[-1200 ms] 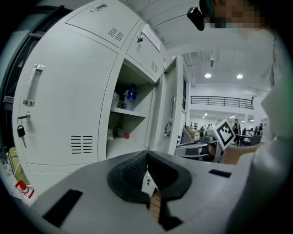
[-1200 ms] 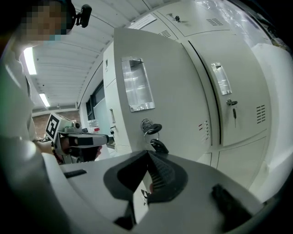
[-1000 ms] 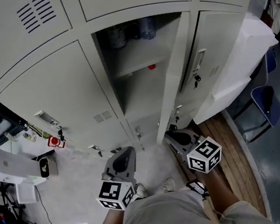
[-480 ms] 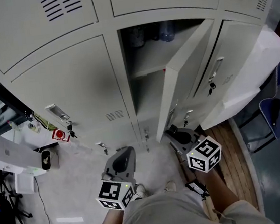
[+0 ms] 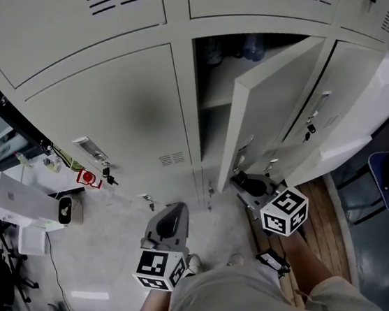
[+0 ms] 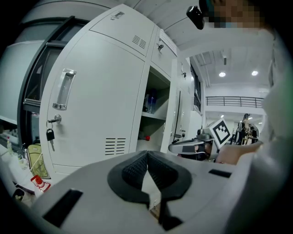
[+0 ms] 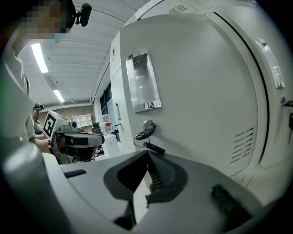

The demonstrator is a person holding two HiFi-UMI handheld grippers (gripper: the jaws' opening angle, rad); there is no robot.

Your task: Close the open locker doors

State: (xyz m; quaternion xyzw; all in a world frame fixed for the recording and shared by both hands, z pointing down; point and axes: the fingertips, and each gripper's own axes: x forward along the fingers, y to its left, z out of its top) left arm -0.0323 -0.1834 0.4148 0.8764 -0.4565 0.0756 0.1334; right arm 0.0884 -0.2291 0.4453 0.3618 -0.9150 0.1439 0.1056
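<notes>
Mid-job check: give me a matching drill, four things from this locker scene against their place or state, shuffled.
Things:
1. pale grey metal locker door in the middle
2. clear plastic bottle
3. left gripper
4. black-headed key

Places or states:
A. hanging from the lock of the closed door on the left
B. partly open
C. shut, nothing between the jaws
D. on the upper shelf inside the open locker

Pairs: 1-B, 2-D, 3-C, 4-A

Matt painted metal locker door [image 5: 272, 103]; shiny metal handle [image 7: 143, 82]; wood-plank floor [image 5: 327, 233]
</notes>
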